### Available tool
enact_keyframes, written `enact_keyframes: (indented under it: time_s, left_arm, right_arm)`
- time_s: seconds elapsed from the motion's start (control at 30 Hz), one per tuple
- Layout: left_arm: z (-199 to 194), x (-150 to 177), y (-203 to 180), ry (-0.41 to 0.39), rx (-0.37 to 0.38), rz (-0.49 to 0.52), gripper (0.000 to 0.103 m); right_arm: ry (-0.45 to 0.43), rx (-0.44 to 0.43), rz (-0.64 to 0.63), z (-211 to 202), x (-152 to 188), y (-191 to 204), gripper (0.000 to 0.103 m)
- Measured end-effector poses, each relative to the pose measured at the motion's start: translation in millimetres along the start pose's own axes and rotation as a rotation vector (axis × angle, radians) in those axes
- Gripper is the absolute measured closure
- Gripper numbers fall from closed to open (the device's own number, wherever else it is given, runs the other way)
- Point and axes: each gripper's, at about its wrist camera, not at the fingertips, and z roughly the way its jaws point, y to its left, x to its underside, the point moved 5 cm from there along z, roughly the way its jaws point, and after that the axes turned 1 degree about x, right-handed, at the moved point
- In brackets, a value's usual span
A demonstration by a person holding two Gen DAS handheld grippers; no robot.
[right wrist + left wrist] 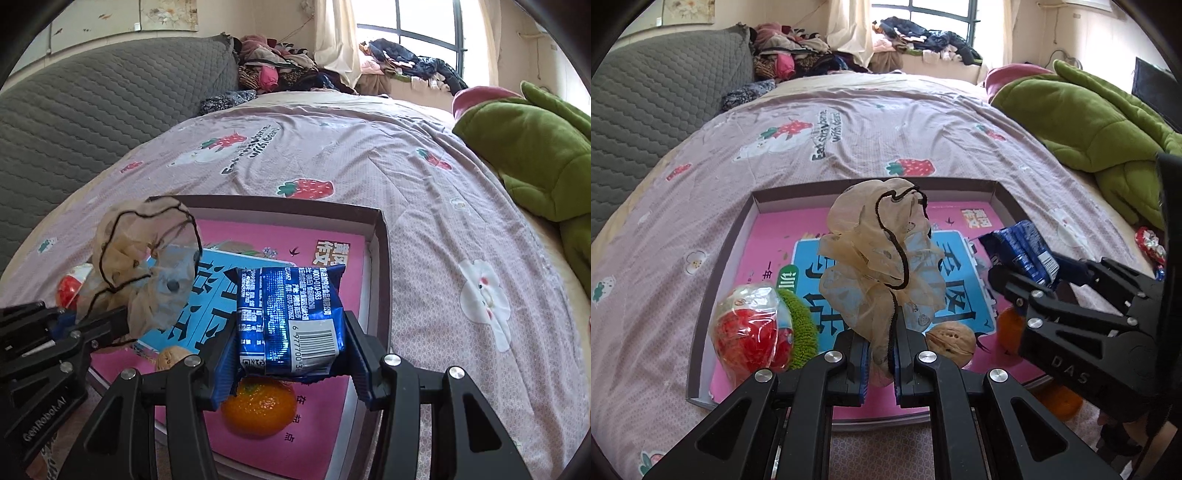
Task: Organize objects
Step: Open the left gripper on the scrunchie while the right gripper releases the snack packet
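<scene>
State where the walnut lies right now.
The walnut lies in the tray near its front edge. In the left wrist view it sits just right of the left gripper, with the orange further right.

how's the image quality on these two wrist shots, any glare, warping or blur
Left wrist view: window blown out white, bed bulges from fisheye warp, sheer scrunchie sharp. Right wrist view: same overexposed window, glare streaks on the blue snack packet, dark corner vignetting.

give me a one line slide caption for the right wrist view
Right hand-held gripper holds a blue snack packet over a shallow box containing an orange.
</scene>
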Motion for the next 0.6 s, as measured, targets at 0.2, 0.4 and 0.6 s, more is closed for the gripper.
enact_keyframes:
  time_s: [0.2, 0.4, 0.6]
  left_arm:
    - [7.0, 4.4, -0.3, 0.025, 0.002, 0.006, 0.093]
    - [10.3, 7.3, -1.0, 0.036, 0.01, 0.004, 0.093]
    - [9.3, 9.3, -1.6, 0.039, 0.015, 0.005, 0.092]
  right_arm:
    - [0.002, 0.009, -0.004, 0.9, 0.3, 0.0, 0.05]
    - [0.012, 0.018, 0.001, 1.2, 1.2, 1.3, 0.05]
    - [0.018, 0.027, 0.007, 2.0, 0.9, -0.4, 0.05]
